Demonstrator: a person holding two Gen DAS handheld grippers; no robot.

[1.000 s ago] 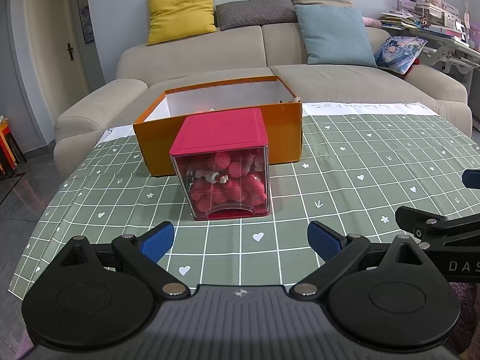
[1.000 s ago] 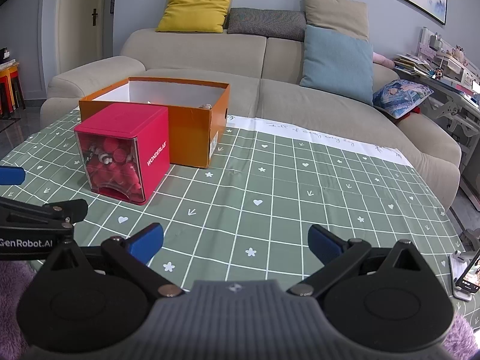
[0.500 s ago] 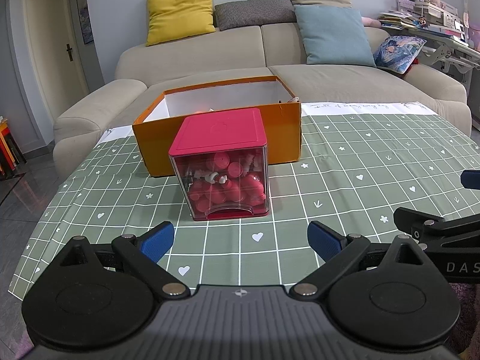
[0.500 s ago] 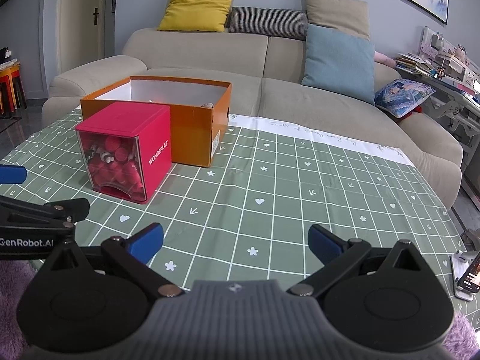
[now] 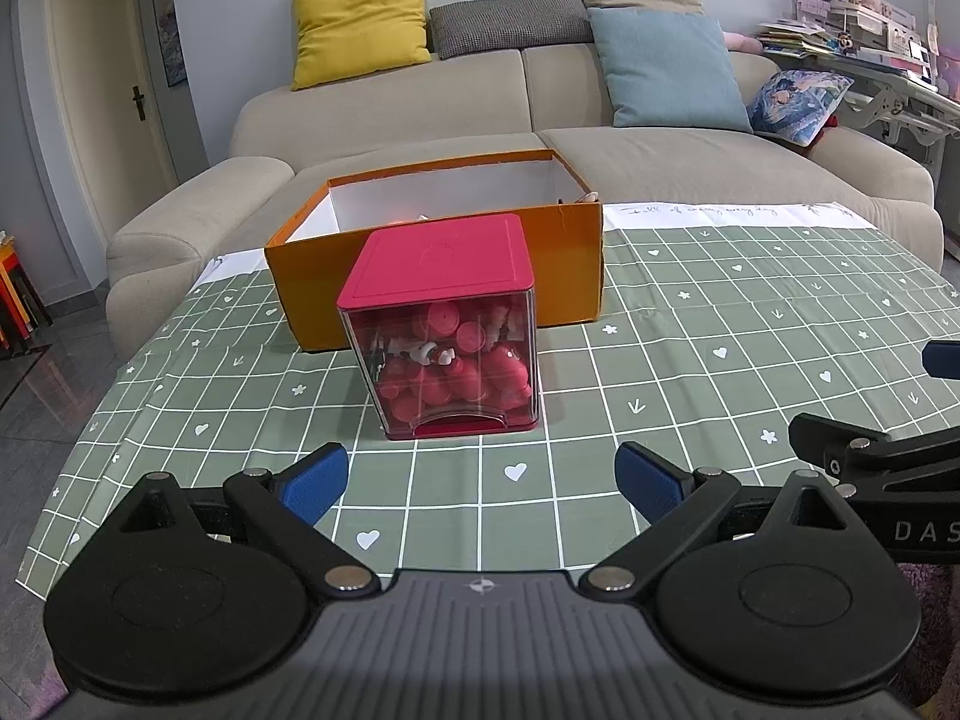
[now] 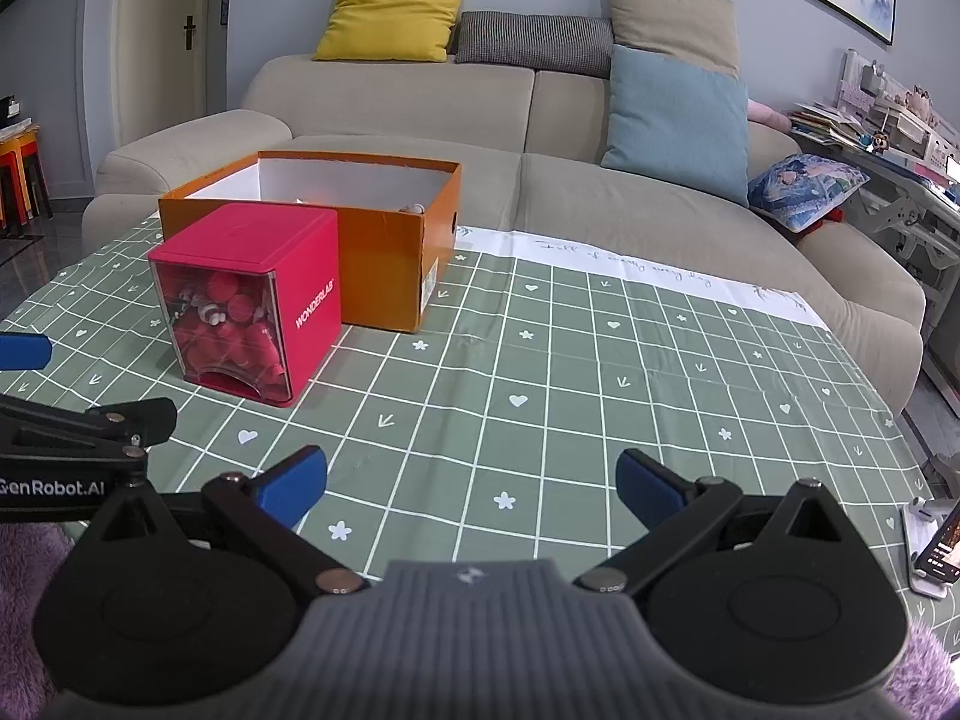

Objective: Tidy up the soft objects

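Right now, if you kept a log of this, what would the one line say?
left hand-held gripper: open, empty | right hand-held gripper: open, empty | red cube box: on table, before orange box | nothing grasped

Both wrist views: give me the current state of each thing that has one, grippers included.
Left gripper: open, empty, above the tablecloth short of the dispenser.
Right gripper: open, empty, over bare tablecloth.
Red dispenser box: upright, lid on, filled with red pieces, bottom slot facing the grippers.
Orange cardboard box: lidless, open top, right behind the dispenser; contents mostly hidden.
Green tablecloth: spread flat on the table.
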